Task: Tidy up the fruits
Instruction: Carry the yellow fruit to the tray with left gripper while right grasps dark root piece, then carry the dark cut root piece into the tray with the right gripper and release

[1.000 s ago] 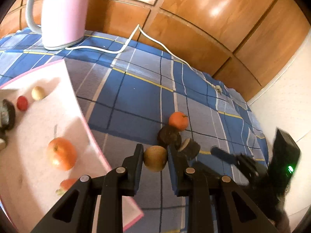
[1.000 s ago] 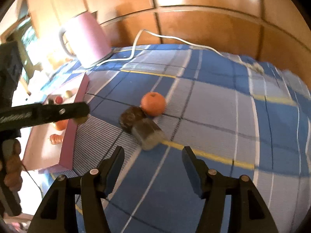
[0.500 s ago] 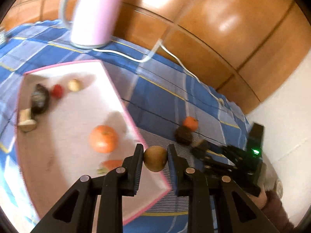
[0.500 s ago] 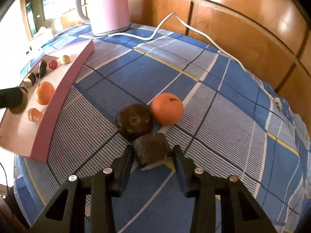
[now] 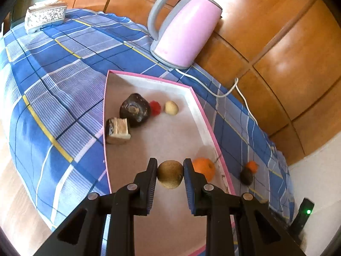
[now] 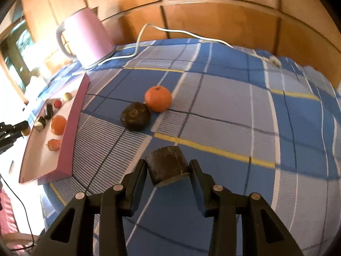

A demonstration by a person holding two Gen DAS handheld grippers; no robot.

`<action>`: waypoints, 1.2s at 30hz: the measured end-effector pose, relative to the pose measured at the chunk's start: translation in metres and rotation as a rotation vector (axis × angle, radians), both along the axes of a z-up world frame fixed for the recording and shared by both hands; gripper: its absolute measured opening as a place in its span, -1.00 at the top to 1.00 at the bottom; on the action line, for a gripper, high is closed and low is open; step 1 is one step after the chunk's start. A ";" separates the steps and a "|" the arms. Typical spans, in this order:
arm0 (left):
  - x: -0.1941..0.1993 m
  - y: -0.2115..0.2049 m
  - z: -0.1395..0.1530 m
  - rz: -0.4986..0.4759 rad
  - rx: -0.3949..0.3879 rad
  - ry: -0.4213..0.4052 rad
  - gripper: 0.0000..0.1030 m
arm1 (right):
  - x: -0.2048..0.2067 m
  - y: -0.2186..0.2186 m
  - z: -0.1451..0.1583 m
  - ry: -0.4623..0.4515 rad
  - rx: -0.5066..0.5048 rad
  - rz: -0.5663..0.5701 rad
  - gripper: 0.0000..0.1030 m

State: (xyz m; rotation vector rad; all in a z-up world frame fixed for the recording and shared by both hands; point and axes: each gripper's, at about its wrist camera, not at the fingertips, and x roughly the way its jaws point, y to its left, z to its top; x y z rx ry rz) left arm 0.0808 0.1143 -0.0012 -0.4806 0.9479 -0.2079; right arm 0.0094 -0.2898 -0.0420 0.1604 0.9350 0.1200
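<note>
Kiwi [image 5: 170, 174] clamped in left gripper [image 5: 170, 176], seemingly over tray [image 5: 204, 125]

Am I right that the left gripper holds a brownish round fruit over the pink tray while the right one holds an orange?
Not quite. The right gripper holds a dark chunk, not an orange, as the right wrist view shows; the orange lies on the cloth. The rest is right.

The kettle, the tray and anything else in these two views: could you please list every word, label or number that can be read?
Nothing can be read.
Pink kettle: a faint mark low on its body, too blurred to read.
Pink tray: small print along the far rim, too small to read.
Tissue box: pattern only, no legible text.
</note>
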 end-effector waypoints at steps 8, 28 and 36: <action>0.031 -0.015 -0.001 -0.027 0.034 -0.020 0.51 | -0.009 0.002 0.000 -0.004 0.012 -0.020 0.20; 0.074 -0.045 -0.010 -0.007 0.163 -0.030 0.26 | -0.011 0.002 -0.007 0.008 -0.008 -0.043 0.20; 0.037 -0.039 -0.007 0.054 0.195 -0.021 0.05 | -0.012 0.001 -0.007 0.006 0.002 -0.049 0.20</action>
